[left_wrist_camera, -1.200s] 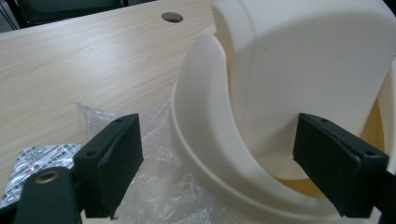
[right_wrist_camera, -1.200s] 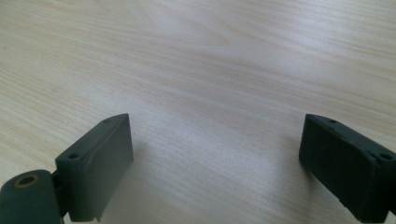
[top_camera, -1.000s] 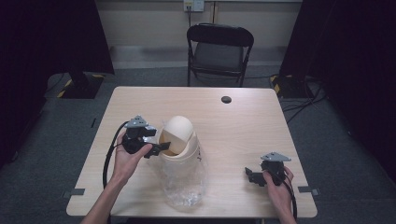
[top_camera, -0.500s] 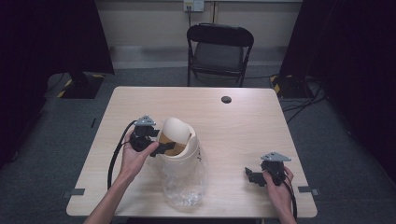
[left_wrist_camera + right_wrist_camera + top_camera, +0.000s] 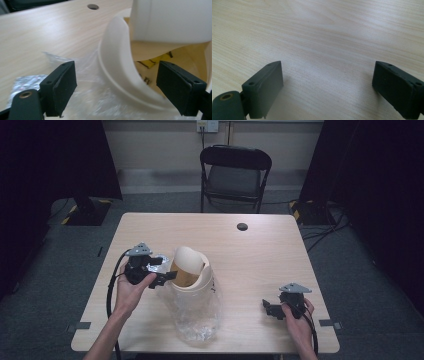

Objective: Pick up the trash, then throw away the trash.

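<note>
Bin (image 5: pixel 192 270) blocks mid-table by left gripper (image 5: pixel 167 277); bare table (image 5: pixel 250 260) to its right

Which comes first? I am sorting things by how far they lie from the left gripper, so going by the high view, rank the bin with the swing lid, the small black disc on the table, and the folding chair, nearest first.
From the left gripper:
1. Bin with the swing lid, right at its jaws, mid-table.
2. Small black disc, near the table's far edge.
3. Folding chair, beyond the table.

Left gripper (image 5: pixel 167 276) moves from beside the bin to its rim, jaws wide astride the cream rim (image 5: pixel 117 75); swing lid (image 5: pixel 186 262) tips further, showing the brown inside.
</note>
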Demonstrator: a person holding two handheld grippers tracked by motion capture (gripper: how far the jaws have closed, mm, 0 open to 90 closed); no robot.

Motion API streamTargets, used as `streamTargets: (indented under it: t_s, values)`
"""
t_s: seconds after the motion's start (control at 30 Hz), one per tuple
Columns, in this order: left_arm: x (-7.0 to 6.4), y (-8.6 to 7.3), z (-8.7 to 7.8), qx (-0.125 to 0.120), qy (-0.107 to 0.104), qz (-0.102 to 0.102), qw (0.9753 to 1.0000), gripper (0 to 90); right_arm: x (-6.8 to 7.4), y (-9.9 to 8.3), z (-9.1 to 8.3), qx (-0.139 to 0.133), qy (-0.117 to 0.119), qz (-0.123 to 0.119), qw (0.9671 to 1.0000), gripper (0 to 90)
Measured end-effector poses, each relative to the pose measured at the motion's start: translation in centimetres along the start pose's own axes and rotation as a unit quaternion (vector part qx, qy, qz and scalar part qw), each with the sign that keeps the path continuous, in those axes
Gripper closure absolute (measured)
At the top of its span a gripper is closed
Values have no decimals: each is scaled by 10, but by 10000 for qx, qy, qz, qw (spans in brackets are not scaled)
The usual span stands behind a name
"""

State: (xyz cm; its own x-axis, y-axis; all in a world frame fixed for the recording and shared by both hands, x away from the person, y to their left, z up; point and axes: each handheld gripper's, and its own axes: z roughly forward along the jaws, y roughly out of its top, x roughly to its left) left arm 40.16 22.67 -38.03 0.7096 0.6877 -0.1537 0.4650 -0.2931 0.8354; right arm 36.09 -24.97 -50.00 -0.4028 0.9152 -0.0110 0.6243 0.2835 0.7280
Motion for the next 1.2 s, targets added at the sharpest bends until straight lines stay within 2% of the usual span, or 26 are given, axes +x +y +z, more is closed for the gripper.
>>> streamTargets:
  t_s: [0.07,0.1,0.17,0.23,0.4,0.53,0.7,0.83,0.97,1.03,1.17,1.2]
  values:
    - [8,-3,-8,-163,-226,-246,9993,161,0,0,0,0,0,-1,10000,88]
    - [12,-4,-11,-208,-189,-310,9991,163,0,0,0,3,0,-10,10000,88]
    - [20,-8,-17,-293,87,-319,9990,162,0,0,0,3,0,-9,10000,88]
    - [29,-14,-20,-215,169,-412,9988,158,0,0,0,0,-1,-1,10000,88]
    - [57,-38,-24,-99,414,-829,9957,159,0,0,0,3,-1,-11,10000,88]
    - [73,-52,-19,130,636,-920,9936,159,0,0,0,2,-2,-11,10000,88]
    - [83,-57,0,351,737,-816,9933,163,0,0,0,3,-4,-12,10000,88]
    - [89,-56,15,512,830,-642,9932,168,0,0,0,0,-3,-3,10000,88]
    - [97,-56,30,787,907,-440,9918,184,0,0,0,2,-3,-12,10000,88]
    - [98,-57,36,785,919,-437,9917,184,0,0,0,3,-3,-12,10000,88]
    - [104,-57,50,996,924,-329,9902,182,0,0,0,0,1,-19,10000,89]
    - [106,-58,54,975,905,-376,9904,178,0,0,0,0,0,-20,10000,89]
